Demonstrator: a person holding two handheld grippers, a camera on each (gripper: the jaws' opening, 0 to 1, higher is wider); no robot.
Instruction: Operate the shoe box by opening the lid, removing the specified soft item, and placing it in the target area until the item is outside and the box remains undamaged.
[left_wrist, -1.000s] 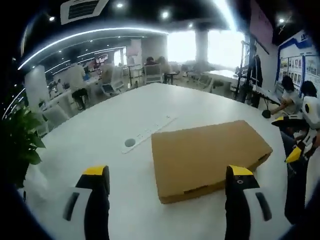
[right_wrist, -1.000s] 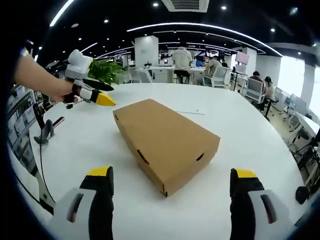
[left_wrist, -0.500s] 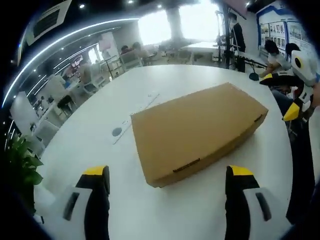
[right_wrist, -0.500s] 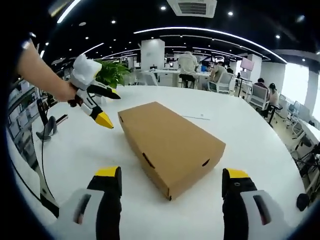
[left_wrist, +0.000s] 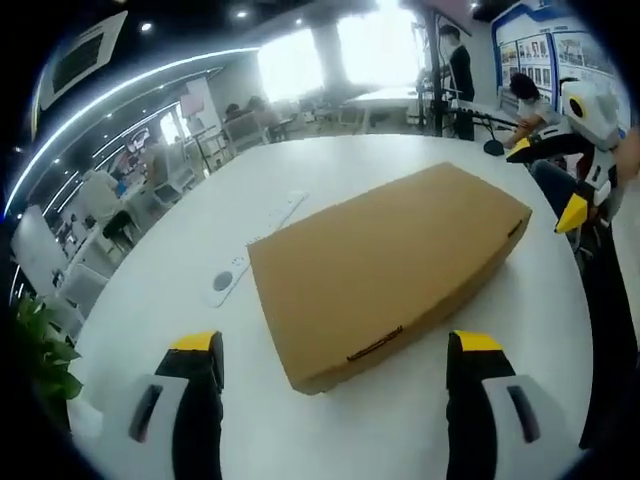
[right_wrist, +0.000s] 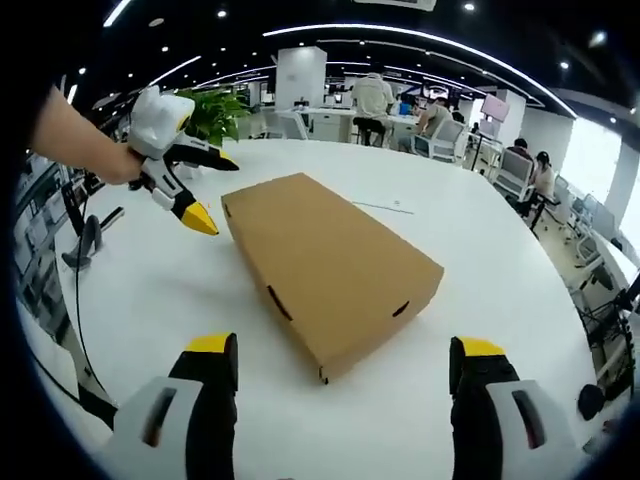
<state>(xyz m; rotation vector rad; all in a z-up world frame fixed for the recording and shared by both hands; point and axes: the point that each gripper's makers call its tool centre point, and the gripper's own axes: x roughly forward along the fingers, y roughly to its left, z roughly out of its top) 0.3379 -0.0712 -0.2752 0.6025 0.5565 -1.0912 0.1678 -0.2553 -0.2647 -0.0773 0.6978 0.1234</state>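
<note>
Lying flat on white worktop (left_wrist: 160, 290): shoe box (left_wrist: 385, 270), lid shut, soft item unseen. Left claw (left_wrist: 335, 355) spread, empty, now closer to box than a second ago; box at 12 o'clock. Right claw (right_wrist: 350, 365) spread, empty, box at 12 o'clock, left claw at 10 o'clock beside box end. Approach under way; lid-opening not yet begun.

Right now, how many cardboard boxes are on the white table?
1. A single closed shoe box lies flat on the white table, between the left gripper and the right gripper. Its contents are hidden.
</note>
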